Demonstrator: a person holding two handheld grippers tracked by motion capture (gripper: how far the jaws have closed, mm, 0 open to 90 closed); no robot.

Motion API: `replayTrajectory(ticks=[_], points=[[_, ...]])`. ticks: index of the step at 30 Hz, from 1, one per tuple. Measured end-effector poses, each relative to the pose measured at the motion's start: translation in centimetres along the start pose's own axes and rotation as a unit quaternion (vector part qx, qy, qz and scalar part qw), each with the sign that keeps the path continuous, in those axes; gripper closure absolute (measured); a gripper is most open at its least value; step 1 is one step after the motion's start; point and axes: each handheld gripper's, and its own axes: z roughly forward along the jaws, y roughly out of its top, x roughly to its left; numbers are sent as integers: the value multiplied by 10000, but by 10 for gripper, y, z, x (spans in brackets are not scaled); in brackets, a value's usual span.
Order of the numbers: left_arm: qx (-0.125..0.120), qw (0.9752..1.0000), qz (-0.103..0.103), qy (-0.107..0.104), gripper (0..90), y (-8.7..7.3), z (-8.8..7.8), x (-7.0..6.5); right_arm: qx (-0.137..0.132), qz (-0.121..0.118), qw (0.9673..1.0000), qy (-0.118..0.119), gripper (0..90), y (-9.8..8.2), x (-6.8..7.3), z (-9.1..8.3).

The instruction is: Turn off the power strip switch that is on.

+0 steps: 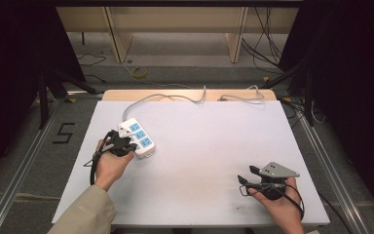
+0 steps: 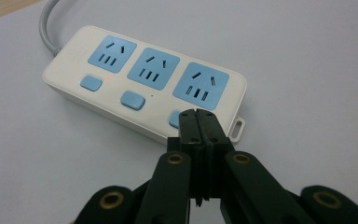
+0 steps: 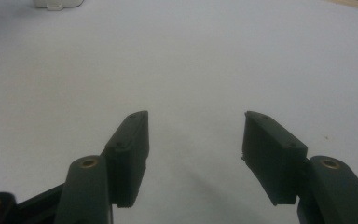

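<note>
On the white table [image 1: 199, 161], the left gripper [image 2: 198, 116], jaws pressed together, poked the power strip [image 2: 144, 79]'s last blue button [image 2: 174, 119], while the right gripper [image 3: 196, 135] waited, spread wide.

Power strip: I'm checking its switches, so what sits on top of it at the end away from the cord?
On the power strip, the shut left claw covers most of the third blue button. Contact can't be told. The other two buttons show fully.
</note>
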Motion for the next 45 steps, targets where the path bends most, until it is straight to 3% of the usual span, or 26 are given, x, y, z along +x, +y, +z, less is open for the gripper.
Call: replayTrajectory(ticks=[45], points=[[19,9998,-122,137,897,12,3,12,6,34,10000,56,402,0,2,1]])
